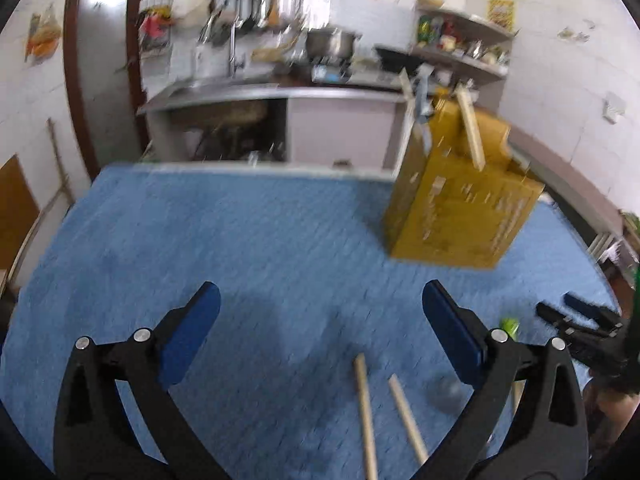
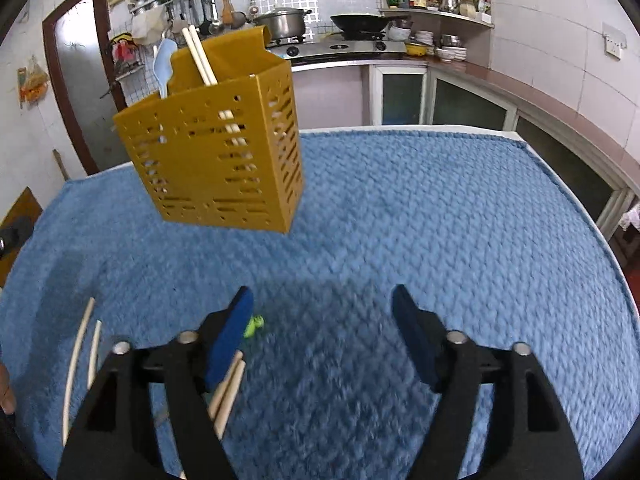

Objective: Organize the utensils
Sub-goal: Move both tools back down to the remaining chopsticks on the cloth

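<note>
Meanwhile both tongs hover wide and empty over the blue mat [image 2: 400, 208]: left gripper [image 1: 320, 320] above loose chopsticks [image 1: 366, 408], right gripper [image 2: 322, 320] facing the yellow holder [image 2: 216, 160].

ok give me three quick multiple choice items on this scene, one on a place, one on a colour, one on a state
1. Where are the loose chopsticks?
A. on the cloth
B. on the stove
C. on the shelf

2. What colour is the holder?
A. red
B. yellow
C. white

3. How is the right gripper?
A. shut on a spoon
B. shut, empty
C. open, empty

Key: 1 A, they lie flat on the blue cloth; 2 B, its slotted walls are yellow; 3 C, the jaws stand apart with only cloth between.
</note>
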`<state>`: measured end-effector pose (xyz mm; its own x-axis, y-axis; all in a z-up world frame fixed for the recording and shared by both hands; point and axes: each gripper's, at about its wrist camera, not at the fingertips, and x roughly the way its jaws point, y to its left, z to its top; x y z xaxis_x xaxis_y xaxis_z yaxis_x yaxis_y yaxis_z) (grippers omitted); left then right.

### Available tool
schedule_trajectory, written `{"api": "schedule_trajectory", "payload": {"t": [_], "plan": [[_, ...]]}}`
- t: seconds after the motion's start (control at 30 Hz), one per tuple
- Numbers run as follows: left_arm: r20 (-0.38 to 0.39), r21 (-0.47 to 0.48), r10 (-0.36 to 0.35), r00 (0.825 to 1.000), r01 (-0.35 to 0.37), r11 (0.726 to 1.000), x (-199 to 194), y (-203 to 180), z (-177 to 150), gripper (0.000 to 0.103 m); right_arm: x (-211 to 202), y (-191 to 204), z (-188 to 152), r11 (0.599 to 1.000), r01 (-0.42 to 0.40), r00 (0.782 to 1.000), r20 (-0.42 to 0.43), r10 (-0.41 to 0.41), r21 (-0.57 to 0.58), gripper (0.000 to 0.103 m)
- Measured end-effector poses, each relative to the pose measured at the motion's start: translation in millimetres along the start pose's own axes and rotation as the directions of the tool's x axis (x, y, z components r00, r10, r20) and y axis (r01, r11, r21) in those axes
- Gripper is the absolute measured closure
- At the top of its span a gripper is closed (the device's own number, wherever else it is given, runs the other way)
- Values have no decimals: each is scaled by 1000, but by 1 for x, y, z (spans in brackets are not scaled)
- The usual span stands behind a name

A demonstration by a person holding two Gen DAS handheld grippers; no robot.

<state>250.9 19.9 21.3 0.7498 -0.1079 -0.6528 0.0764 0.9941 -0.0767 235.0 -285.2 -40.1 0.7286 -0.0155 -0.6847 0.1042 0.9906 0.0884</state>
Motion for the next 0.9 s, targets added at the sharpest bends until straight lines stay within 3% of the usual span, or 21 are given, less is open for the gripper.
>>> {"api": "schedule_trajectory", "payload": {"t": [0.1,0.2,0.3,0.47,0.73,0.9], "plan": [[-57,43,59,997,-57,997,8,1,-16,5,-6,6,-4,999,48,999,25,-47,-14,22],[-66,96,139,988,-133,987,10,0,-28,5,-9,12,-9,993,116,993,22,-115,-32,19],[-110,80,107,988,-99,992,11,2,-34,5,-19,21,-15,981,179,982,75,-174,-69,14],[-173,42,90,981,-84,996,17,5,-41,5,-22,23,-19,998,50,999,4,-50,-31,14],[-179,64,49,983,-38,997,19,-9,-55,5,-15,29,-35,995,84,995,-49,-87,-59,15],[-169,63,55,984,-44,997,18,-12,-57,7,-21,36,-38,994,71,997,-31,-74,-82,35]]}}
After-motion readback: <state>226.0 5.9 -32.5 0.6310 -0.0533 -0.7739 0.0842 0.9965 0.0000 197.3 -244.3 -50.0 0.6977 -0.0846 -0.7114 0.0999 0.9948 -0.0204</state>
